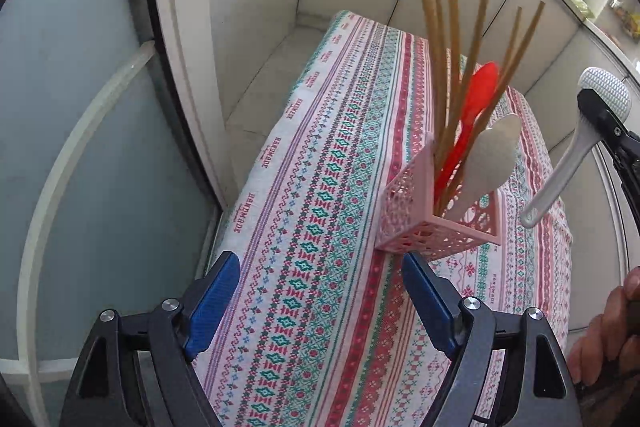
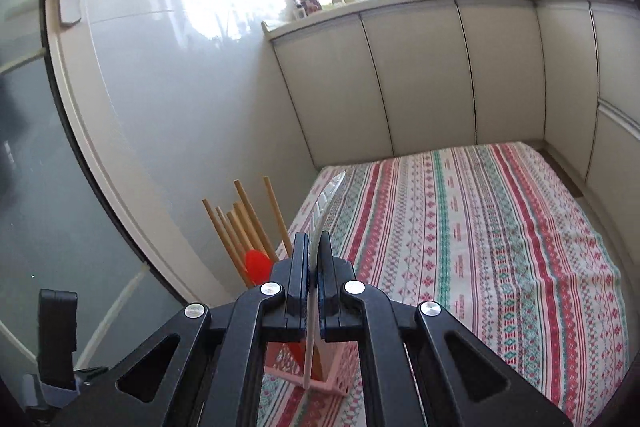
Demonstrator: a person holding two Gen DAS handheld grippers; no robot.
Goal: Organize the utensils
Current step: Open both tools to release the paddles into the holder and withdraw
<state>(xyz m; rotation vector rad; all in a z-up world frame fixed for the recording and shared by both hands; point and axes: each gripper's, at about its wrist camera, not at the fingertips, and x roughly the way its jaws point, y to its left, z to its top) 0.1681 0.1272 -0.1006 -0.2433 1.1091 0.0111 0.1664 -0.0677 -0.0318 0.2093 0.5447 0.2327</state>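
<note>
The table, covered by a patterned cloth, sits in a corner: cabinet doors run along its far edge and right side, and a glazed door stands past its left edge. In the right wrist view most of the cloth is bare, leaving wide room to the right of the pink basket.

The basket stands on the cloth near the table's left edge. It holds wooden chopsticks, a red spoon and two white spoons, all leaning and rising well above its rim.

The left gripper hangs over the cloth just in front of the basket, its blue pads spread wide with nothing between them.

The right gripper is clamped on a white rice paddle. The left wrist view shows the paddle whole, in the air to the right of the basket, dimpled head up. The right wrist view shows only its thin edge between the pads, with the basket below.
</note>
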